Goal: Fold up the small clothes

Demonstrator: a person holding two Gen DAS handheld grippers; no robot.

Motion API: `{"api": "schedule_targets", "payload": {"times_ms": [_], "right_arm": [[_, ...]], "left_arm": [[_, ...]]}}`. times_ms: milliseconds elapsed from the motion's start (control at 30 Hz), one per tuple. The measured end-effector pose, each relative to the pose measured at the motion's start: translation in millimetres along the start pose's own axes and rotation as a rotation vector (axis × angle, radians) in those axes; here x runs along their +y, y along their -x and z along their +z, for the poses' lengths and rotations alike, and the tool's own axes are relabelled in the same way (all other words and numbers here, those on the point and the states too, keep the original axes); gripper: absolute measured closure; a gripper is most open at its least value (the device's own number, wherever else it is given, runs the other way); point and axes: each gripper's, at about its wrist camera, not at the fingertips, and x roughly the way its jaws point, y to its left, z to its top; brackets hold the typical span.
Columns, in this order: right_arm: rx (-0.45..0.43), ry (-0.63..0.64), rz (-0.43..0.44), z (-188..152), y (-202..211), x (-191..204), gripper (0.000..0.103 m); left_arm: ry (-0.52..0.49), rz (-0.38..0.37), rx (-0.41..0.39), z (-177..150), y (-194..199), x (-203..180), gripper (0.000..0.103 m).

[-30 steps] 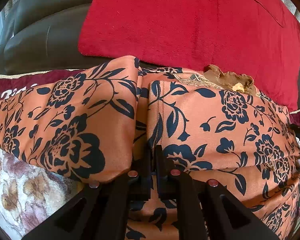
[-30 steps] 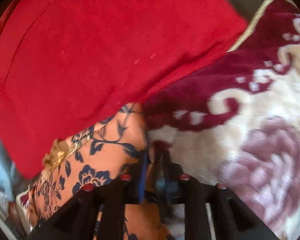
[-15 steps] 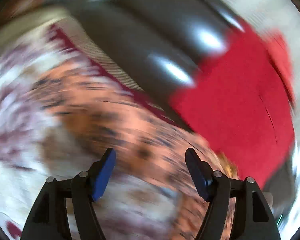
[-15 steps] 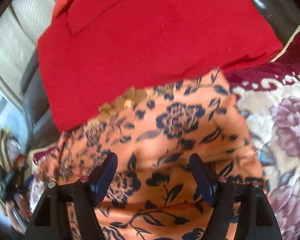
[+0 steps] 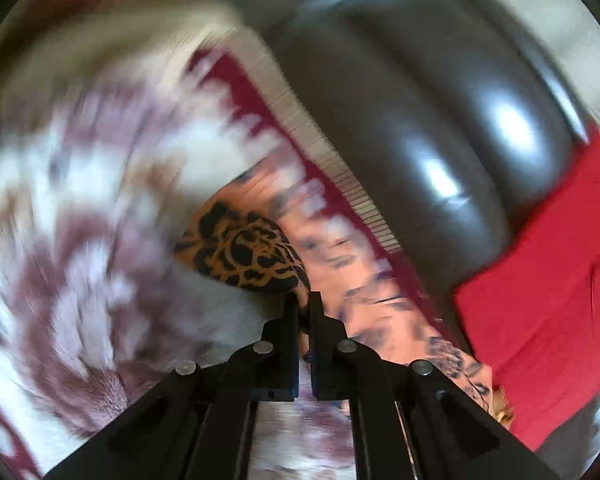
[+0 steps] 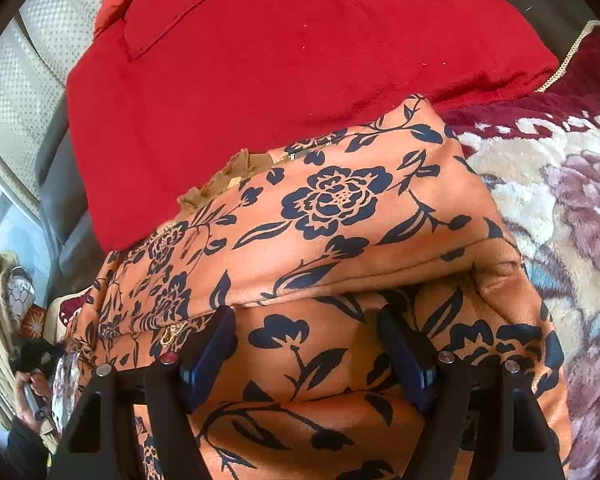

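Right wrist view is filled by the orange floral garment, spread on the plush floral blanket with one layer already folded over another, its far edge tucked against the red cushion. A second ago the right gripper was nearly closed at the garment's right-hand edge beside the blanket; now it hangs over the garment's middle with its jaws standing wide and nothing between the pads, so that edge has been let go and the fold looks laid.

Left wrist view, much blurred, shows the dark leather sofa back beyond the garment, with the blanket on the garment's other side. The left gripper was pinched low on the garment's centre a second ago, opened as it swung sideways, and has now snapped shut on a corner of the cloth at the garment's outer end, lifting a flap with a dark rose on it. That reads as the start of the next fold.

Pressing against the garment's far edge, the red cushion could catch the cloth. A gold trim piece pokes out there too.
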Motion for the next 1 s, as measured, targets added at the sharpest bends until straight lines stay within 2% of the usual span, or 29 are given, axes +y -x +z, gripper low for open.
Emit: {"api": "schedule_targets", "payload": {"times_ms": [33, 167, 267, 367, 433, 467, 500, 533, 567, 600, 667, 700, 833, 933, 1000], "right_arm": [[-0.006, -0.004, 0.006, -0.6, 0.9, -1.0, 0.025], [-0.010, -0.029, 0.034, 1.2, 5.5, -3.6, 0.026], [-0.023, -0.075, 0.062, 2.5, 16.4, -6.8, 0.026], [-0.052, -0.113, 0.094, 3.3, 34.6, -11.2, 0.026], [-0.069, -0.123, 0.103, 5.5, 46.4, -14.2, 0.026], [-0.077, -0.131, 0.108, 8.0, 53.6, -16.9, 0.026], [-0.080, -0.141, 0.114, 10.9, 58.9, -19.5, 0.026], [-0.081, -0.154, 0.123, 13.6, 63.3, -22.4, 0.026], [-0.081, -0.167, 0.131, 16.4, 67.2, -25.4, 0.025], [-0.083, -0.177, 0.137, 19.8, 71.6, -28.4, 0.025], [-0.089, -0.182, 0.147, 25.9, 77.3, -31.4, 0.025], [-0.086, -0.182, 0.155, 28.9, 77.7, -32.0, 0.025], [-0.054, -0.221, 0.200, 45.9, 61.1, -31.7, 0.025], [0.018, -0.296, 0.178, 58.3, 31.3, -36.4, 0.025], [0.089, -0.366, 0.187, 60.6, 8.6, -42.0, 0.025]], "left_arm": [[-0.045, -0.013, -0.026, 2.9, 8.1, -15.7, 0.100], [-0.343, -0.161, -0.157, -11.1, 76.8, -143.5, 0.100], [-0.507, -0.321, -0.172, -45.1, 114.8, -236.3, 0.100], [-0.650, -0.474, -0.100, -105.4, 128.8, -317.6, 0.099], [-0.716, -0.531, -0.062, -145.5, 128.5, -351.5, 0.098], [-0.794, -0.563, -0.013, -178.7, 120.5, -372.4, 0.087], [-0.855, -0.560, 0.047, -201.7, 108.4, -382.9, 0.076], [-0.884, -0.544, 0.090, -215.6, 97.8, -385.7, 0.055], [-0.909, -0.507, 0.142, -231.1, 80.8, -384.9, 0.050], [-0.922, -0.459, 0.187, -240.2, 60.7, -377.7, 0.050], [-0.905, -0.384, 0.200, -240.0, 39.5, -354.8, 0.050], [-0.872, -0.328, 0.203, -231.3, 28.0, -334.7, 0.050], [-0.735, -0.198, 0.200, -190.7, 8.6, -268.3, 0.050], [-0.607, -0.123, 0.201, -159.8, -0.2, -213.8, 0.050], [-0.565, -0.099, 0.210, -151.8, -6.6, -191.6, 0.050]]}}
